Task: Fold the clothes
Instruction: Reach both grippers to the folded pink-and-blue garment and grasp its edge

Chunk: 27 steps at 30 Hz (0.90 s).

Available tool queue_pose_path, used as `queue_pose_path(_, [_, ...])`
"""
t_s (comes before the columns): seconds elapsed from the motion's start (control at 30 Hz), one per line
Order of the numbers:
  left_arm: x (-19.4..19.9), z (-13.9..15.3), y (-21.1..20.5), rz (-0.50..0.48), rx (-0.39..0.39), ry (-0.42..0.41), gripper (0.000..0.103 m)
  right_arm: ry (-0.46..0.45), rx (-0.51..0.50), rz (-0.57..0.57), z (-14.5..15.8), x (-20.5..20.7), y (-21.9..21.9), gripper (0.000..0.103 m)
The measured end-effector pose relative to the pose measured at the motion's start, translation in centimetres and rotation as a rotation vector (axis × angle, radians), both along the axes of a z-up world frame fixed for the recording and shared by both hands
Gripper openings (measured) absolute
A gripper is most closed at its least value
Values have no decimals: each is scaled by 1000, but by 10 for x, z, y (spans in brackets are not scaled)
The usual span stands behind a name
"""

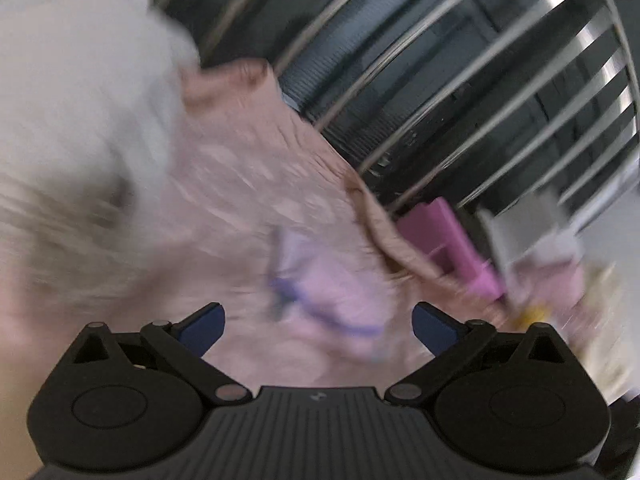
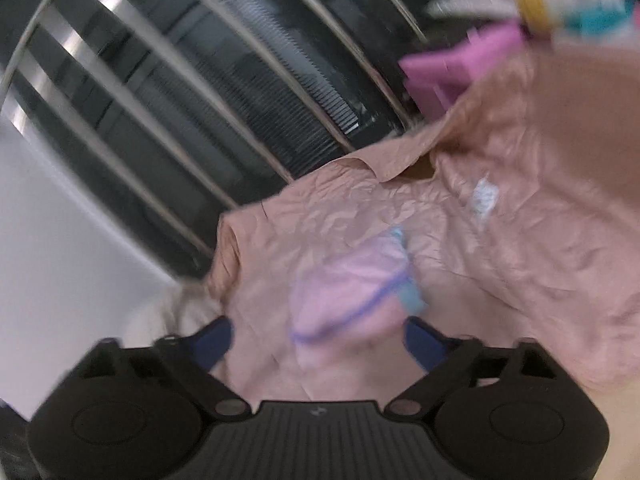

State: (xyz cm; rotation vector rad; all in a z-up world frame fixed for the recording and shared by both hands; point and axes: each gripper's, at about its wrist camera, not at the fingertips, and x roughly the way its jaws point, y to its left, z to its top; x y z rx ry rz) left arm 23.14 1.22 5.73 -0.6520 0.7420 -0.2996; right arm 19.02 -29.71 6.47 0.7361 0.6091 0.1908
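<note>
A crumpled pale pink garment (image 1: 256,184) with a lilac print outlined in purple (image 1: 320,288) fills the middle of the left wrist view, badly blurred. My left gripper (image 1: 318,330) hovers over it, blue fingers spread wide with nothing between them. In the right wrist view the same pink garment (image 2: 500,220) spreads to the right, its lilac print (image 2: 348,292) just ahead of my right gripper (image 2: 318,338). That gripper is open too, and the cloth lies between and beyond its blue fingertips (image 2: 218,336). I cannot tell whether the fingers touch the cloth.
A dark surface with shiny metal bars (image 1: 500,80) lies behind the garment, also visible as metal bars (image 2: 160,100). A magenta block (image 1: 452,240) sits at the garment's edge, seen too as a magenta block (image 2: 452,68). A white cloth (image 1: 72,92) lies left; coloured items (image 2: 560,0) lie top right.
</note>
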Motion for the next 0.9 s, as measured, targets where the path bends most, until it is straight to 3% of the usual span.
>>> queue_pose_path(0.07, [40,-17,0,-7,-122,80,66,44,105,-2,-15,32,-12,84])
queue_pose_path(0.13, [64,-37,-4,-20,-202,129,60,76,156,-17,-30,53,-18,73])
queue_pose_path(0.3, [90,-58,-16,-27,-223,194,55,180,162,-38,-61,92,-18,65])
queue_pose_path(0.37, [97,-61,-17,-22,-224,199,26,180,166,-42,-69,99,-16,63])
queue_pose_path(0.43, [103,-63,-14,-8,-243,180,8,175,165,-49,-75,106,-14,45])
queue_pose_path(0.57, [108,-60,-8,10,-298,140,3,104,134,-44,-75,112,-11,34])
queue_pose_path(0.63, [105,-52,-8,7,-298,97,2,64,126,-33,-74,114,-10,10])
queue_pose_path(0.67, [102,-47,-9,8,-295,72,2,44,123,-27,-74,115,-10,7])
queue_pose_path(0.8, [79,-11,-3,-5,-306,-41,1,-70,99,1,-58,107,-4,4])
queue_pose_path(0.9, [46,46,0,-40,-283,-180,1,-189,57,12,-23,84,4,4])
